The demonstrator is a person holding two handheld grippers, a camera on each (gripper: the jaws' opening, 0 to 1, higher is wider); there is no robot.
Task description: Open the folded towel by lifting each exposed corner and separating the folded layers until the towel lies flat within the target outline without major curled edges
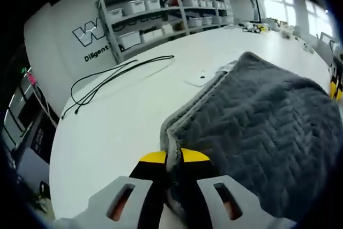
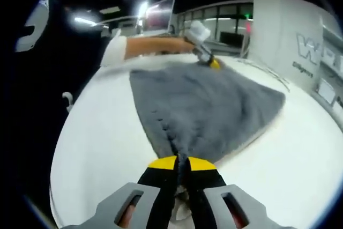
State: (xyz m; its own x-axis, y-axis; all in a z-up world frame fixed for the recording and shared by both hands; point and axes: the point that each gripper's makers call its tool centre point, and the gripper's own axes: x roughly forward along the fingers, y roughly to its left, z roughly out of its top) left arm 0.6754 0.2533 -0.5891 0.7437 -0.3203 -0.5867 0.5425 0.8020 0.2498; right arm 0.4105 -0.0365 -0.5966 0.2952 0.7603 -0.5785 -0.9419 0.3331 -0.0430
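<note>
The thick grey quilted towel is spread on the white desk, a corner pinched tight in each gripper: left gripper, right gripper. Mid-unfold, probably; corners likely need to be pulled apart and laid flat next.

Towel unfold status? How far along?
Partly open: the towel is spread across the table. In hand: left hand-held gripper and right hand-held gripper each pinch a corner. Left: stacked layers remain at the edge; no target outline is visible.
</note>
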